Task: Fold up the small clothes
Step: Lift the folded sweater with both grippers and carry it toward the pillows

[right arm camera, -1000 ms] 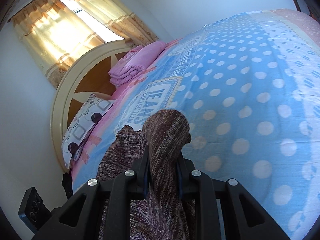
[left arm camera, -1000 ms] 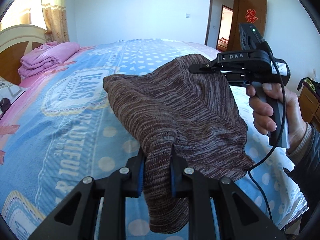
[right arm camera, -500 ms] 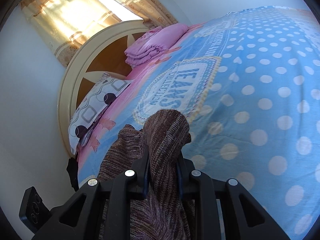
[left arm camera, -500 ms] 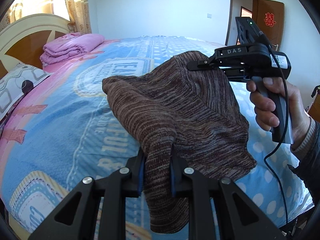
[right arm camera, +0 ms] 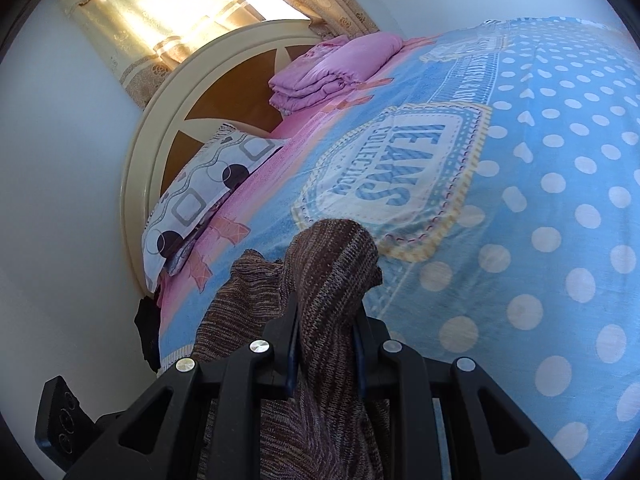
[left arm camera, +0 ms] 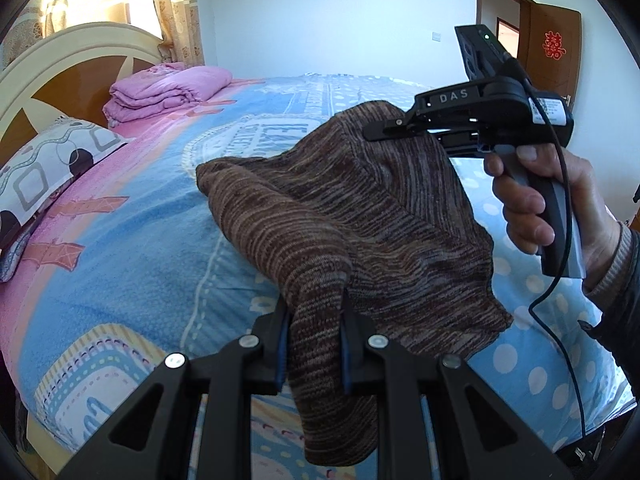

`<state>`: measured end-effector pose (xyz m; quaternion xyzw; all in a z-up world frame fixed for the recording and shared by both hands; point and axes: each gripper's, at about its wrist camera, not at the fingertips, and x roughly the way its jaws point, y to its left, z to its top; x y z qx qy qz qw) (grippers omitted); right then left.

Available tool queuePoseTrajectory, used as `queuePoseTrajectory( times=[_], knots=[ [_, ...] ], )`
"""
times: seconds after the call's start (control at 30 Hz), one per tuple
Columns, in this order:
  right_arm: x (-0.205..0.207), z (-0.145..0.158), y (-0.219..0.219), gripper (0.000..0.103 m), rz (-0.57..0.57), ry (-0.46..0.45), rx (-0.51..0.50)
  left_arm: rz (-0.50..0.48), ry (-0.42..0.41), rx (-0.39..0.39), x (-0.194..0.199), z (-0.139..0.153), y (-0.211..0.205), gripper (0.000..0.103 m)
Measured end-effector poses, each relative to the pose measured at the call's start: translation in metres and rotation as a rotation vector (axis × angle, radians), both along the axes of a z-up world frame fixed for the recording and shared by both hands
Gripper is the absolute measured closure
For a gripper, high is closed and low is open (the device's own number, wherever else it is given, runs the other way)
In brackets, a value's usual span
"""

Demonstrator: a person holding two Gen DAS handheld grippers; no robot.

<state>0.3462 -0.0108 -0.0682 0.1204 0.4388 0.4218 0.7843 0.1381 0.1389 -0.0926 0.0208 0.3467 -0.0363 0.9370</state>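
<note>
A brown striped knit garment (left arm camera: 360, 216) hangs in the air above the blue bedspread (left arm camera: 152, 240), stretched between both grippers. My left gripper (left arm camera: 314, 308) is shut on one bunched edge of it, which droops below the jaws. In the left wrist view my right gripper (left arm camera: 376, 130) pinches the far top edge, held by a hand (left arm camera: 532, 200). Seen from the right wrist, the right gripper (right arm camera: 326, 316) is shut on a rolled fold of the same knit garment (right arm camera: 332, 264), the rest hanging down to the left.
A folded pink quilt (left arm camera: 168, 90) and a patterned pillow (left arm camera: 48, 168) lie by the cream and brown headboard (left arm camera: 60, 76). The near bed edge (left arm camera: 60, 420) runs at lower left. A cable (left arm camera: 560, 280) dangles from the right gripper. A door (left arm camera: 552, 52) stands open at the far right.
Both grippers have carried the knit garment sideways toward the head end of the bed; the headboard and pillow have come further into view. The grips are unchanged.
</note>
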Motion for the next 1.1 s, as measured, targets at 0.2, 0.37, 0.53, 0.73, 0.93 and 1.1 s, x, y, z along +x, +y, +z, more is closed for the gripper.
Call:
queuePoseTrajectory(
  times=[0.2, 0.37, 0.53, 0.73, 0.93, 1.1],
  knots=[
    [-0.003, -0.001, 0.018, 0.082, 0.027, -0.005, -0.024, 0.016, 0.007, -0.006, -0.008, -0.007, 0.006, 0.082],
    [-0.003, -0.006, 0.032, 0.082, 0.043, 0.005, -0.043, 0.027, 0.02, -0.011, -0.01, -0.013, 0.009, 0.082],
    [-0.005, -0.011, 0.045, 0.082, 0.063, 0.012, -0.048, 0.033, 0.031, -0.011, -0.012, -0.018, 0.014, 0.082],
    [-0.006, -0.013, 0.054, 0.082, 0.079, 0.016, -0.057, 0.04, 0.038, -0.007, -0.016, -0.024, 0.017, 0.082],
    [-0.001, -0.021, 0.06, 0.082, 0.076, 0.027, -0.094, 0.049, 0.04, 0.014, -0.019, -0.034, 0.016, 0.082],
    [0.005, -0.033, 0.059, 0.082, 0.071, 0.05, -0.126, 0.057, 0.041, 0.029, -0.025, -0.047, 0.018, 0.081]
  ],
)
